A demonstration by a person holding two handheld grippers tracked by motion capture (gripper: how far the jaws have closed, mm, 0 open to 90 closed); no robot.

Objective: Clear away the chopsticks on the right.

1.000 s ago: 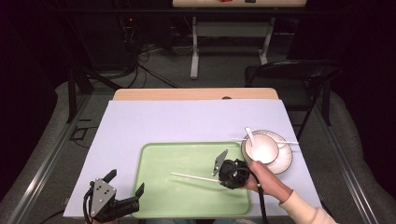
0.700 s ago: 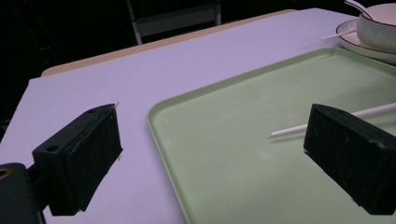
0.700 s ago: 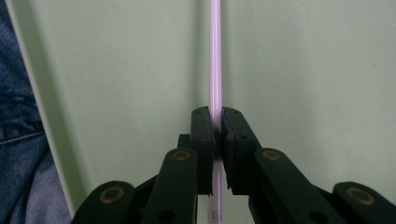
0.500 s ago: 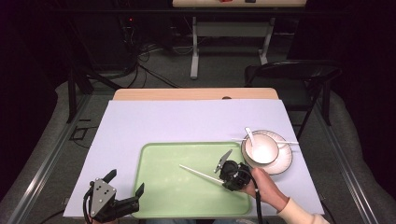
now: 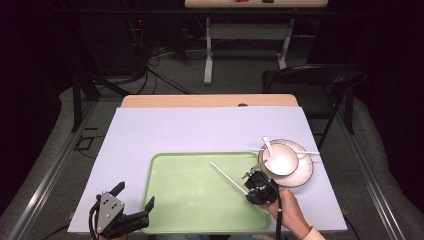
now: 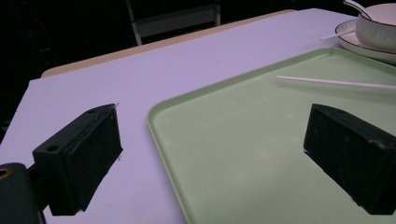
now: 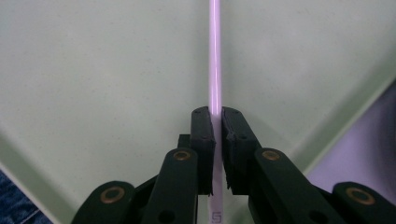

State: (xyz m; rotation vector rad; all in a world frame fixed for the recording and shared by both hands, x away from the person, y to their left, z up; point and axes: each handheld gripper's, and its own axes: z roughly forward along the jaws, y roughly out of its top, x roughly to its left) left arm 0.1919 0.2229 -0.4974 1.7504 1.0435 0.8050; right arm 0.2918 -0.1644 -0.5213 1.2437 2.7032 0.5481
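Note:
A thin white chopstick [image 5: 227, 176] slants over the light green tray [image 5: 190, 200], and my right gripper [image 5: 251, 189] is shut on its near end, by the tray's right side. In the right gripper view the chopstick [image 7: 215, 65] runs straight up from between the closed pads of my right gripper [image 7: 218, 119], above the tray [image 7: 102, 70]. My left gripper [image 5: 134, 196] rests at the tray's near left corner, open with nothing in it. In the left gripper view, the left gripper [image 6: 212, 126] straddles the tray's rim [image 6: 161, 130], and the chopstick [image 6: 336, 83] shows farther off.
A white bowl [image 5: 280, 160] with a spoon [image 5: 266, 145] sits on a plate [image 5: 302, 175] right of the tray, and a second chopstick [image 5: 302, 151] lies across the plate. A pale sheet [image 5: 200, 130] covers the table. A dark folding chair [image 5: 310, 77] stands beyond the right corner.
The right gripper has moved slightly nearer and to the right with the chopstick. The stick's free end has swung from pointing left to pointing up and left. The left gripper has stayed still.

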